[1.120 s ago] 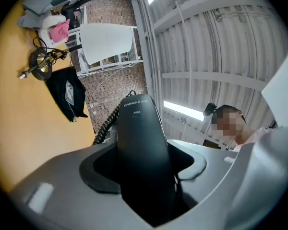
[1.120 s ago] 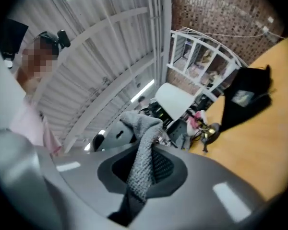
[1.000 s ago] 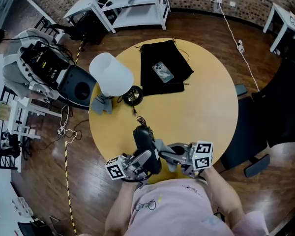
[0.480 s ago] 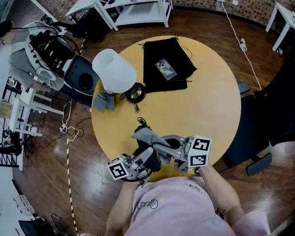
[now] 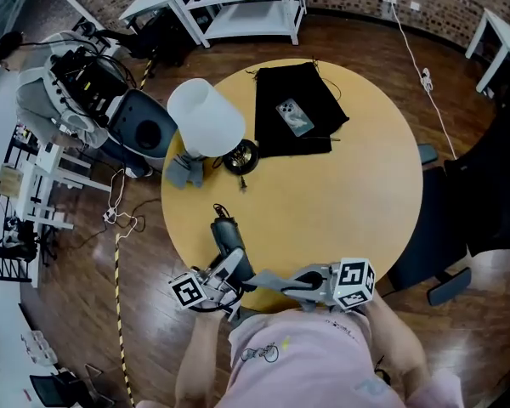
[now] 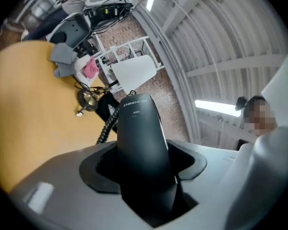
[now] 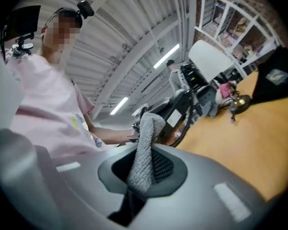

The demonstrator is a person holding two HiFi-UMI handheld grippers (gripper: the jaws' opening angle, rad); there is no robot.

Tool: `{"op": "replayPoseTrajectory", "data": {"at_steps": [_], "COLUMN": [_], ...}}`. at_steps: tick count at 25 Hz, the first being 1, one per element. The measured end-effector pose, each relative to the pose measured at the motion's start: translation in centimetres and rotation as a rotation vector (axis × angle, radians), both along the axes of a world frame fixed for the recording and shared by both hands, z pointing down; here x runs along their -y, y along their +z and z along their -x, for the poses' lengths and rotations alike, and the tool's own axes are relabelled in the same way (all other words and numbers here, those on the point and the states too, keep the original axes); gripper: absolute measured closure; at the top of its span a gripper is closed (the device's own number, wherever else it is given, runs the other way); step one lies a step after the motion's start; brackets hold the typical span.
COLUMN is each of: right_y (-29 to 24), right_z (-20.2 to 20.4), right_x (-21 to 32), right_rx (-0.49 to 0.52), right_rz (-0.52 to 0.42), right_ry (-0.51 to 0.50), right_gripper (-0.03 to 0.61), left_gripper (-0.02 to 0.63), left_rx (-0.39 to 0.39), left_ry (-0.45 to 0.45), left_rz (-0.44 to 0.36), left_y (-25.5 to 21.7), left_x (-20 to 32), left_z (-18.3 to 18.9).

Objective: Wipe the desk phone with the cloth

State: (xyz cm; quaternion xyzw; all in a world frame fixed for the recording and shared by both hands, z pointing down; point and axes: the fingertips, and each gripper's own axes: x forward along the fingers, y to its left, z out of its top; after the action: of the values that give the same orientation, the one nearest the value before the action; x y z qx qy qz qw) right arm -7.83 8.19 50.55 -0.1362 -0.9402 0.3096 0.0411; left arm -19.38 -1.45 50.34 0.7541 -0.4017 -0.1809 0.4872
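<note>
A black phone handset point(image 5: 229, 243) lies over the near edge of the round yellow table point(image 5: 357, 194), its coiled cord point(image 5: 218, 213) running away from me. My left gripper point(image 5: 224, 275) is shut on the handset's near end. In the left gripper view the handset point(image 6: 139, 133) fills the gap between the jaws of the left gripper point(image 6: 145, 190), with the cord point(image 6: 105, 126) behind it. My right gripper point(image 5: 310, 284) is shut on a grey cloth point(image 5: 270, 280) that reaches left to the handset's near end. In the right gripper view the cloth point(image 7: 147, 145) stands up from the right gripper point(image 7: 137, 181). No phone base shows.
At the table's far left stand a white lampshade point(image 5: 206, 117) and a small round dark object point(image 5: 240, 156), with a grey rag point(image 5: 180, 172) beside them. A black fabric mat point(image 5: 299, 134) with a smartphone point(image 5: 295, 116) lies at the far side. A dark chair point(image 5: 463, 219) stands right.
The left gripper has carried the handset left and lower. The cloth, draped over the handset half a second ago, has been drawn back to its near end by the right gripper.
</note>
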Motion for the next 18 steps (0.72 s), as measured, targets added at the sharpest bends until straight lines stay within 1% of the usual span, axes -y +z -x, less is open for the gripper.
{"op": "replayPoseTrajectory", "data": {"at_steps": [4,6,9,11,13,14,16,18], "right_y": [1.3,2.2,4.2,5.3,5.9,6.2,7.0,8.4], "right_z": [-4.3,-6.9,-10.2,-11.7,-12.6,-12.7,-12.8,-12.4], "right_x": [5.5,7.5,9.0,9.5,9.7,9.7,9.7,10.2], "right_rx": [-0.034,-0.070,-0.152,-0.193,-0.222,-0.238,-0.273,-0.303], "right_rz": [0.105,0.128,0.156,0.179,0.195,0.195,0.187,0.180], "right_ry": [0.310,0.443,0.591,0.660,0.703,0.714,0.721,0.717], "right_gripper": [0.558,0.558,0.558,0.558,0.558,0.558,0.558,0.558], "left_gripper": [0.319,0.319,0.319,0.319,0.319,0.319,0.319,0.319], "left_rx": [0.394,0.535,0.698,0.821,0.911,0.953,1.055,1.172], "left_ry": [0.004,0.009,0.068,0.107,0.127,0.136,0.161,0.169], "left_rz": [0.137,0.203,0.287,0.357,0.427,0.445,0.449,0.439], "left_y": [4.6,7.1,11.4,14.3,16.7,17.7,19.2,20.5], "left_x": [1.0,1.1,1.2,1.4,1.7,1.9,2.5,3.3], "left_z": [2.5,2.7,0.8,-0.6,-1.5,-1.9,-2.4,-2.0]}}
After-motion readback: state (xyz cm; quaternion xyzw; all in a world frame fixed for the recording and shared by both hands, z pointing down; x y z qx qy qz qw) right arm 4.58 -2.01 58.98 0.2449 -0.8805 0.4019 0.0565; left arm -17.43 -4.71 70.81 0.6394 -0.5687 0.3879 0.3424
